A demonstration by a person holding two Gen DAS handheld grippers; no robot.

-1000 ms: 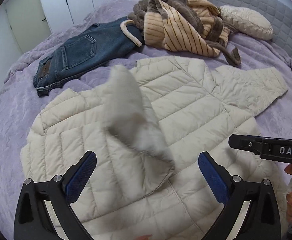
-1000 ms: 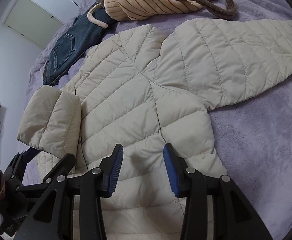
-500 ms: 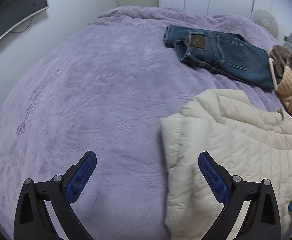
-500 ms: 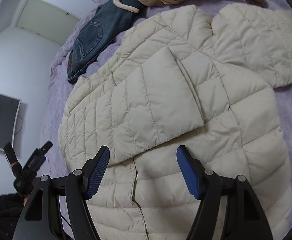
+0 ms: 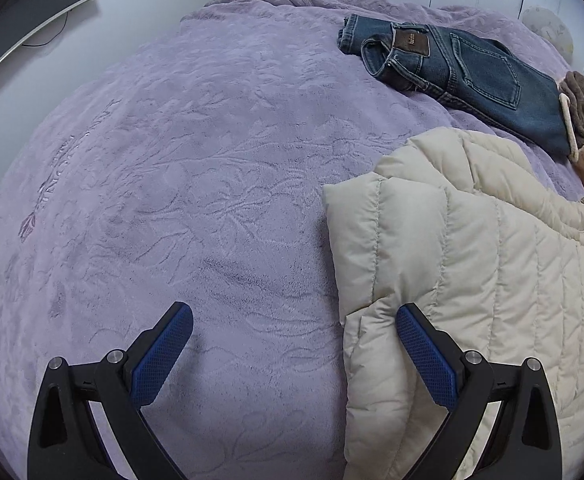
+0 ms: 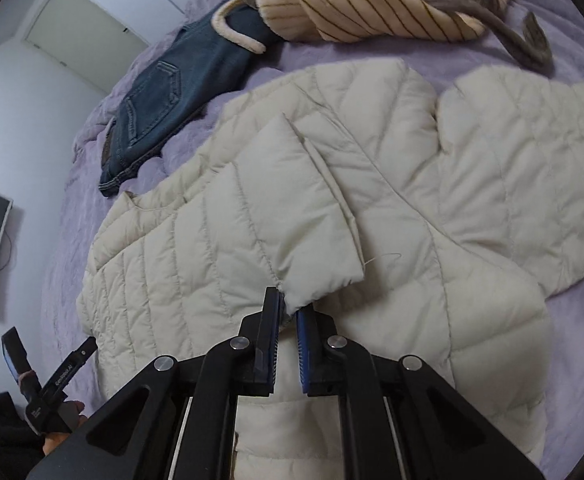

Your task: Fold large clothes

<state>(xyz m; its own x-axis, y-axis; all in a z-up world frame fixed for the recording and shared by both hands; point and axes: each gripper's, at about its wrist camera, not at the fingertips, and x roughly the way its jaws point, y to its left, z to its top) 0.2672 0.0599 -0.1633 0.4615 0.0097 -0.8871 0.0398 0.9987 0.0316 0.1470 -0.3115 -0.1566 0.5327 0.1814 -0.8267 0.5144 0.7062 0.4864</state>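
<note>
A cream quilted jacket [image 6: 431,184] lies spread on the purple bedspread [image 5: 172,200], with one sleeve [image 6: 284,208] folded across its body. My right gripper [image 6: 288,312] has its jaws closing tight on the edge of that sleeve's cuff [image 6: 323,280], and the blue pads pinch the fabric. In the left wrist view the jacket [image 5: 491,280] fills the lower right. My left gripper [image 5: 292,344] stands open at the jacket's folded side edge, one finger over the cream fabric and the other over bare bedspread, holding nothing. It also shows at the right wrist view's lower left [image 6: 48,350], in a person's hand.
Folded blue jeans [image 5: 471,76] lie beyond the jacket. A striped tan and brown robe [image 6: 371,4] is heaped at the far side, its belt trailing. A dark monitor [image 5: 32,12] hangs on the wall. White wardrobe doors stand behind the bed.
My right gripper went from open over the folded sleeve to shut on its cuff. The left gripper let the sleeve drop, swung away to the jacket's side edge and lowered, still open.
</note>
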